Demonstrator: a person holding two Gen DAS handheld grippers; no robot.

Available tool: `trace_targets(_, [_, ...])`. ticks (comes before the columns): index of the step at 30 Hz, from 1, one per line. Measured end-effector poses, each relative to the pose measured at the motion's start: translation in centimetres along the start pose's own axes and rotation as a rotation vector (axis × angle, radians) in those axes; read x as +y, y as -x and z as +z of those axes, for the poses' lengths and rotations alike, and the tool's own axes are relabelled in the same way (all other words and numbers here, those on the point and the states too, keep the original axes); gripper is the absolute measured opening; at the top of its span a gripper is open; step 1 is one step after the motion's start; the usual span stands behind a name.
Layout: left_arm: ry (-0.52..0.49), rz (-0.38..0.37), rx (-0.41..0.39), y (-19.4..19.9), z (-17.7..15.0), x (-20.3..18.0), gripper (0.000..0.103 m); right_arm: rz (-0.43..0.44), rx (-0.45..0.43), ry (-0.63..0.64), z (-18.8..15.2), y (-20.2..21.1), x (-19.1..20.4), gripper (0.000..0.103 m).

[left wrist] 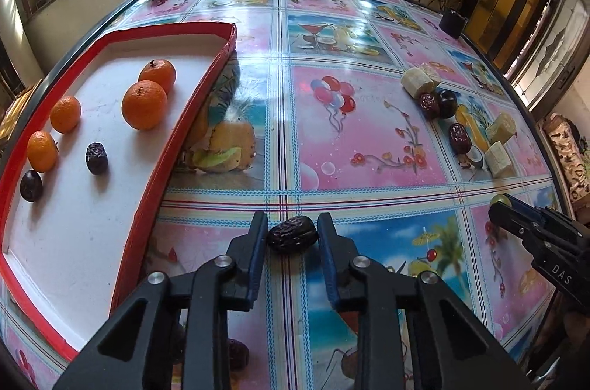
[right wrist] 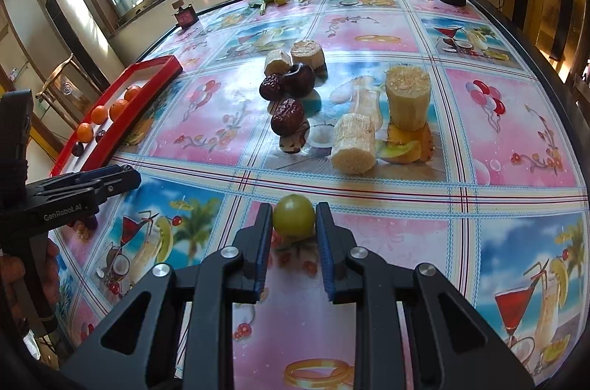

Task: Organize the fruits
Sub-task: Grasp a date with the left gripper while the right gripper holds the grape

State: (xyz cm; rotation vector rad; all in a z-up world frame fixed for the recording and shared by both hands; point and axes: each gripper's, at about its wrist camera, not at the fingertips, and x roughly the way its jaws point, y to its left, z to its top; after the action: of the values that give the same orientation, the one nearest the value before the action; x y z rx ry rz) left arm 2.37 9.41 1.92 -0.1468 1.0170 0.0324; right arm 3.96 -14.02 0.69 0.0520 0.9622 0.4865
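At the lower middle of the left wrist view, the left gripper [left wrist: 292, 231] has its fingers closed on a dark date [left wrist: 292, 233] lying on the desk [left wrist: 368, 146]. The right gripper [right wrist: 294, 224] pinches a green fruit [right wrist: 293, 215] likewise. Lift both gently, squeezing no harder, then carry them to the red tray [left wrist: 191, 117] at the left, where the oranges [left wrist: 144, 104] lie.

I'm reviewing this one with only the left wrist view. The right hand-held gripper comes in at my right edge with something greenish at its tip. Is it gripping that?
Observer: Yes. In the right wrist view the right hand-held gripper is shut on a round green fruit, with a pad against each side.
Operator: What lies directly ahead of it on the table?
Observer: A lying sugarcane piece is nearest. Just beyond it, an upright sugarcane piece stands on end.
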Motion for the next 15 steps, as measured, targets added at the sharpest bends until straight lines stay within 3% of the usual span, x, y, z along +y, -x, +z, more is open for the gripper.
trace_targets(15, [-0.013,-0.112,0.005,1.0,-1.3,-1.5,0.027,-0.039,-0.008,0.004,-0.4,1.0,0.2,0.024])
